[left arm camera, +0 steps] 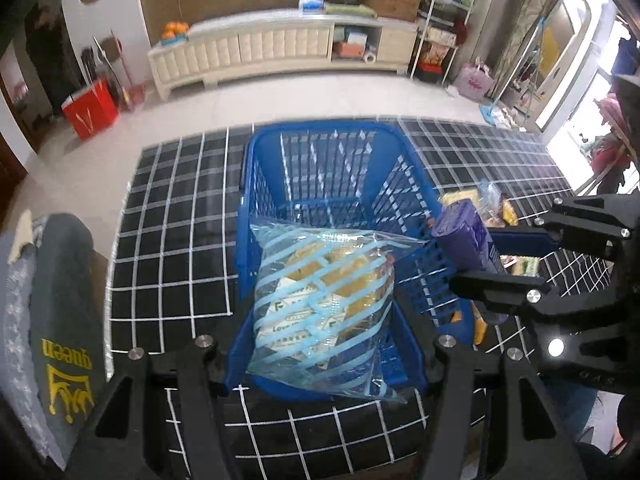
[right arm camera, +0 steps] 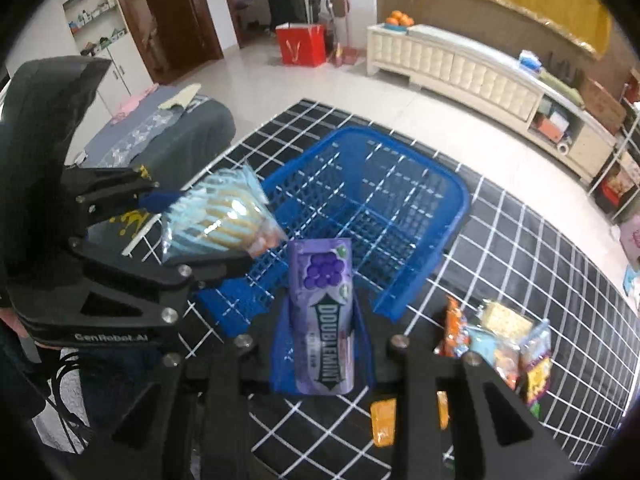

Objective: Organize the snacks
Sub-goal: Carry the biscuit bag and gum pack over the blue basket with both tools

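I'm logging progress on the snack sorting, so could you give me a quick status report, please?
Left gripper shut on striped snack bag, over blue basket. Right gripper shut on purple Doublemint pack, at the basket's near edge. Basket empty; loose snacks remain on the checked mat.

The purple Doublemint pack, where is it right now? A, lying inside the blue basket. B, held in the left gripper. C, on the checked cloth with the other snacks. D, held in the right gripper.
D: the purple Doublemint pack sits clamped in the right gripper near the blue basket, while the left gripper holds the striped snack bag.
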{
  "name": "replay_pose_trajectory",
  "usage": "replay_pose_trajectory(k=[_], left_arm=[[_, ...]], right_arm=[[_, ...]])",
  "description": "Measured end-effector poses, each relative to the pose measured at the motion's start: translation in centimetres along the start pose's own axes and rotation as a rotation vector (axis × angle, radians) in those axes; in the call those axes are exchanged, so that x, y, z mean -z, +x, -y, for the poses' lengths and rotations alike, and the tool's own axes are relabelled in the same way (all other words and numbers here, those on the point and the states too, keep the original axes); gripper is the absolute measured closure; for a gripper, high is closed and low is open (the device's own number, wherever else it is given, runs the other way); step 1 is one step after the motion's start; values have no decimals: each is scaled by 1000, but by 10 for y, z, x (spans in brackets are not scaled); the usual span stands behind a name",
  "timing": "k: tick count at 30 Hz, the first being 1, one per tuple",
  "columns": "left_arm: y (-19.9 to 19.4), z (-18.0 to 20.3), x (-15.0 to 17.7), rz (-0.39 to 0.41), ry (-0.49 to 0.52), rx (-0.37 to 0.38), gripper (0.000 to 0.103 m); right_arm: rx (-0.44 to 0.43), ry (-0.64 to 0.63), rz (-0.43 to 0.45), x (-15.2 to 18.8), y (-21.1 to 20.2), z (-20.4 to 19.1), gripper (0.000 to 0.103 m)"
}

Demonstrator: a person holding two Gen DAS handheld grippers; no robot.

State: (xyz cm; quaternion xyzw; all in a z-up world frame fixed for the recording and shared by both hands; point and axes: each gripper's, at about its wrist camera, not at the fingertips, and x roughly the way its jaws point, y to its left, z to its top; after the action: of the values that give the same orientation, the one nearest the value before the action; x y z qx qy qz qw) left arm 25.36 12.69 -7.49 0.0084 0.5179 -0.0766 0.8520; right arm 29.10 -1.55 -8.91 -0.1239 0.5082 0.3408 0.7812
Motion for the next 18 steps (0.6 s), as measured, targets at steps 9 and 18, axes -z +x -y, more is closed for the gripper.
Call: replay_pose_trajectory(k=[9,18], left_arm=[[35,3,-1,-58,82,-2,42],[49,15,2,-129,105,-21,42]], right_arm=[[0,-4,-104,-11,55,11,69],[-24,-37,-144,-6,63,23,69]])
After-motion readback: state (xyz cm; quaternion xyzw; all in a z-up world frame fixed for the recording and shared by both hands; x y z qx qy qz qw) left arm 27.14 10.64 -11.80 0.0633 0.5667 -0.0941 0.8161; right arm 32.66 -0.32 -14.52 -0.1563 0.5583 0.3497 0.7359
